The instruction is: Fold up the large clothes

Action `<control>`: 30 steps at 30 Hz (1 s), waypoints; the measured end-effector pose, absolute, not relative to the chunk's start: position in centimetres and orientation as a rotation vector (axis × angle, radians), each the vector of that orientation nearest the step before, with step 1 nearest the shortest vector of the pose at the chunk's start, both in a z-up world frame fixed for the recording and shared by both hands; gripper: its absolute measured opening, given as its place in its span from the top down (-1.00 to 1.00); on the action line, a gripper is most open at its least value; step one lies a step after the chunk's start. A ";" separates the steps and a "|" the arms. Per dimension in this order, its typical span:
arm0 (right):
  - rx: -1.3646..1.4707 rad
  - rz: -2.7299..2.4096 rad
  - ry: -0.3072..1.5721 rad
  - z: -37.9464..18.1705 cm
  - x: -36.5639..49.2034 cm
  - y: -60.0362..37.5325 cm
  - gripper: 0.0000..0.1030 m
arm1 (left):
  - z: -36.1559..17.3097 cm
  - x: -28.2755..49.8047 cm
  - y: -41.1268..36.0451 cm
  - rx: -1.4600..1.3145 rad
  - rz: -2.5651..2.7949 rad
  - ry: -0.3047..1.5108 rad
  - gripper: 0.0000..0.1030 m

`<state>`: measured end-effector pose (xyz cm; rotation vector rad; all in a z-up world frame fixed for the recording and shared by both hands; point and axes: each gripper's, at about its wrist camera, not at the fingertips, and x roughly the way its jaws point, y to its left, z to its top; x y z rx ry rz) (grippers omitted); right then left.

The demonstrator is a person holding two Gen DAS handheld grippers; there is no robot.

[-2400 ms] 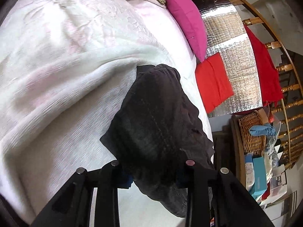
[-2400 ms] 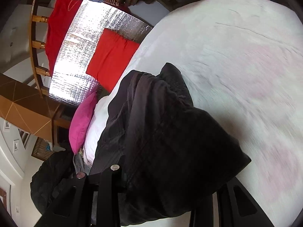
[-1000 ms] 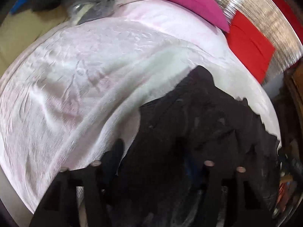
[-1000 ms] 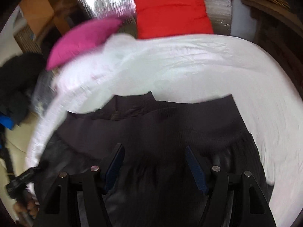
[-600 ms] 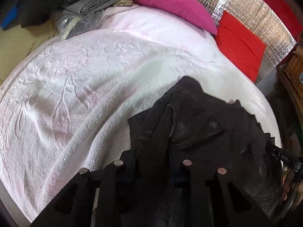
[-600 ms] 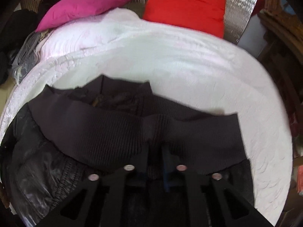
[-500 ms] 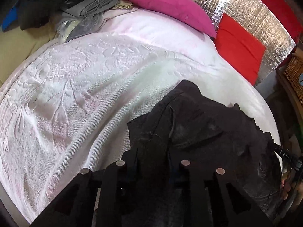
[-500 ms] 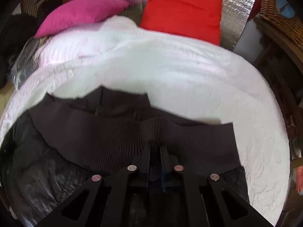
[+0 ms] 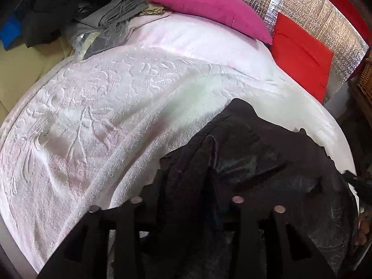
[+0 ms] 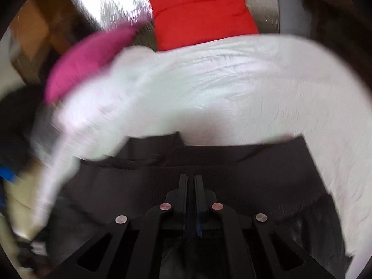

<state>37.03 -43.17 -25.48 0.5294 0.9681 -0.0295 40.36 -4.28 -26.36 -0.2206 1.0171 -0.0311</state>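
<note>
A large black jacket [image 9: 251,160] lies crumpled on the near right part of a white textured bedspread [image 9: 111,107]. My left gripper [image 9: 186,186] is shut on a bunched fold of the black jacket. In the right wrist view the jacket's ribbed hem [image 10: 209,160] stretches across the frame, and my right gripper [image 10: 190,181] is shut on the hem, its fingers almost touching. The right wrist view is blurred.
A magenta pillow [image 9: 209,4] and a red cushion [image 9: 302,53] rest at the head of the bed against silver foil insulation [image 9: 309,11]. Grey and dark clothes [image 9: 111,16] pile at the far left corner. A wicker basket [image 9: 365,76] stands at the right.
Both grippers went from open to shut on the jacket within the last second. The right gripper is now moving, with the hem lower in its view. The left view has barely changed.
</note>
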 end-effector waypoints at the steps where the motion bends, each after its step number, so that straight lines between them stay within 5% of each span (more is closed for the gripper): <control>1: 0.577 0.002 0.939 -24.8 36.0 -43.8 0.86 | -26.4 40.2 -4.2 -0.230 -0.031 1.023 0.06; 3: 0.607 0.014 0.874 -22.9 33.3 -45.3 0.79 | -26.3 40.1 -3.5 -0.260 -0.043 1.033 -0.09; 5: 0.629 0.002 0.835 -21.8 30.4 -46.5 0.46 | -25.8 39.7 -3.2 -0.283 -0.056 1.025 -0.09; 7: 0.689 -0.015 0.797 -21.5 27.0 -48.2 -0.73 | -25.2 39.1 -2.9 -0.294 -0.067 1.006 -0.15; 8: 0.718 -0.032 0.756 -21.5 25.3 -48.9 -0.81 | -24.8 38.8 -2.7 -0.297 -0.072 0.992 -0.18; 14: 0.759 -0.143 0.749 -23.6 19.7 -51.7 -0.74 | -23.5 37.3 -3.2 -0.240 -0.099 0.950 -0.20; 25: 0.545 -0.178 0.973 -27.1 21.9 -48.5 0.50 | -25.8 37.8 -4.3 -0.207 -0.107 1.058 -0.34; 30: 0.516 -0.194 0.865 -25.0 21.2 -48.1 0.74 | -25.2 37.6 -4.3 -0.172 -0.100 1.016 -0.06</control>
